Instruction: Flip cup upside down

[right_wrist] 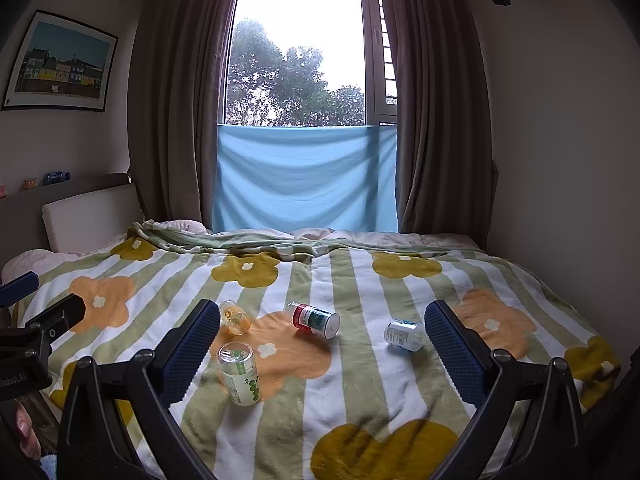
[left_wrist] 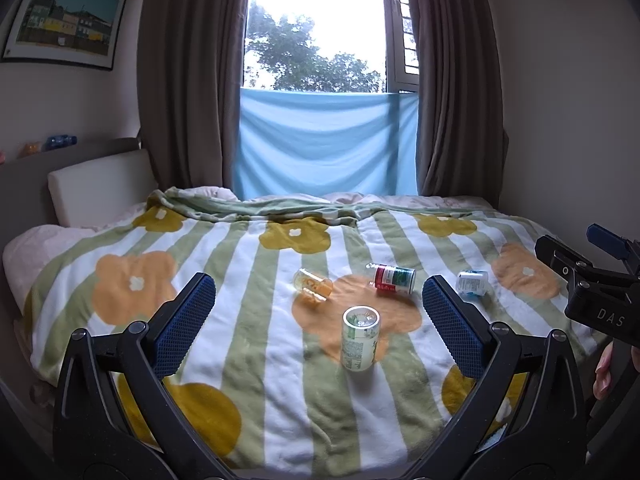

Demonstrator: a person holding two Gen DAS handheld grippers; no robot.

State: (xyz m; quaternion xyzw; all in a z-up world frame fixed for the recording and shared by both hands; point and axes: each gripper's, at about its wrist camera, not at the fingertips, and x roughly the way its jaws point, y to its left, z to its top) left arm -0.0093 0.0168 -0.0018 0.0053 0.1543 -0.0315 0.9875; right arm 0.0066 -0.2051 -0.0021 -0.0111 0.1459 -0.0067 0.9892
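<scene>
Currently standing on the striped flower blanket [left_wrist: 280, 392], lower centre of the left wrist view: green-label cup [left_wrist: 359, 338], long axis near vertical, flat closed end up, so apparently already upside down; mouth hidden against the fabric. Positioned between the fingers of the left gripper [left_wrist: 318, 326], nearer the right-hand one, touching neither. Jaws spread wide, nothing held.

In the right wrist view, same cup [right_wrist: 239, 373] seen lower left of centre, leaning slightly left at the top, just beside the left-hand finger of the right gripper [right_wrist: 320, 346]. Jaws likewise wide apart, empty.

Lying on their sides further up the blanket: amber cup [left_wrist: 312, 285] at centre left, red-and-green cup [left_wrist: 392, 279] at centre, blue-label cup [left_wrist: 473, 282] to the right. All three well apart from the upright cup.
</scene>
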